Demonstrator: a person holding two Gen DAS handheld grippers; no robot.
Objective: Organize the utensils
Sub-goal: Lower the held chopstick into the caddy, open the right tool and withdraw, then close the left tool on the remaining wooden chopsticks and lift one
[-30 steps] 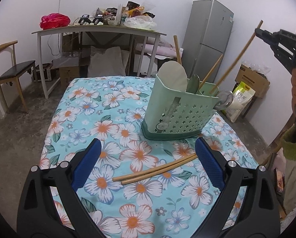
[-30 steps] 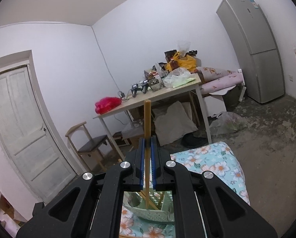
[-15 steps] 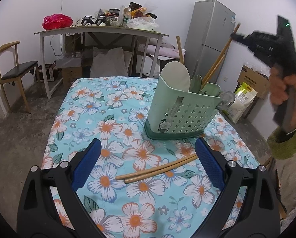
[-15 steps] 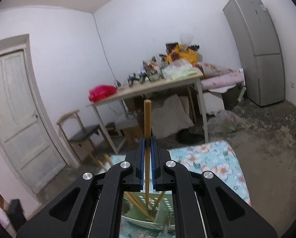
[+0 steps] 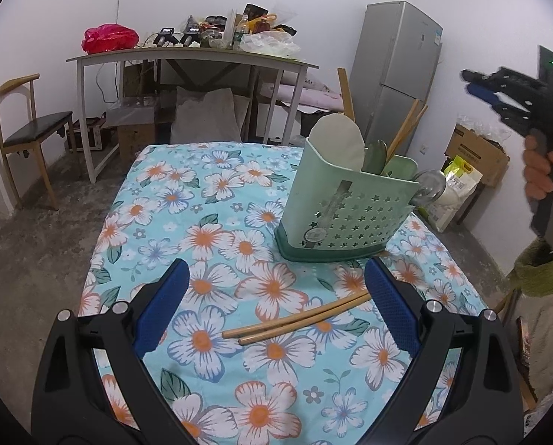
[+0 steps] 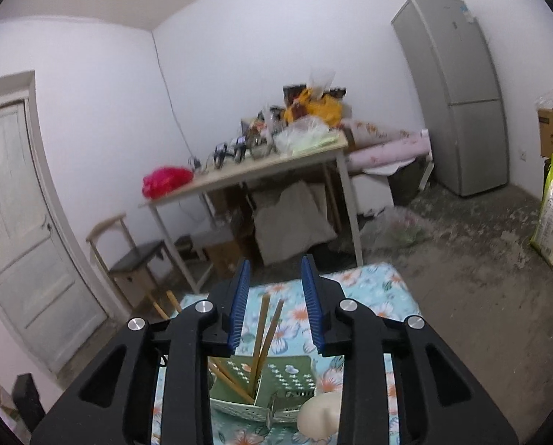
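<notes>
A green perforated utensil holder (image 5: 346, 211) stands on the floral tablecloth (image 5: 209, 230), holding a white paddle, spoons and wooden chopsticks (image 5: 406, 126). It also shows from above in the right wrist view (image 6: 276, 382), with chopsticks (image 6: 265, 333) standing in it. Two more chopsticks (image 5: 295, 320) lie on the cloth between my left gripper's (image 5: 276, 307) open, empty fingers. My right gripper (image 6: 275, 302) is open and empty, high above the holder; it also shows in the left wrist view (image 5: 473, 81) at the far right.
A cluttered side table (image 5: 187, 57) with a red bag (image 5: 109, 37), a wooden chair (image 5: 28, 133) and a grey fridge (image 5: 395, 70) stand behind the table. A cardboard box (image 5: 476, 152) and a sack (image 5: 458, 189) sit on the floor at right.
My right gripper has opened and let go of the chopstick, which now stands in the holder. The right gripper has drawn back up and to the right. My left gripper has stayed put.
</notes>
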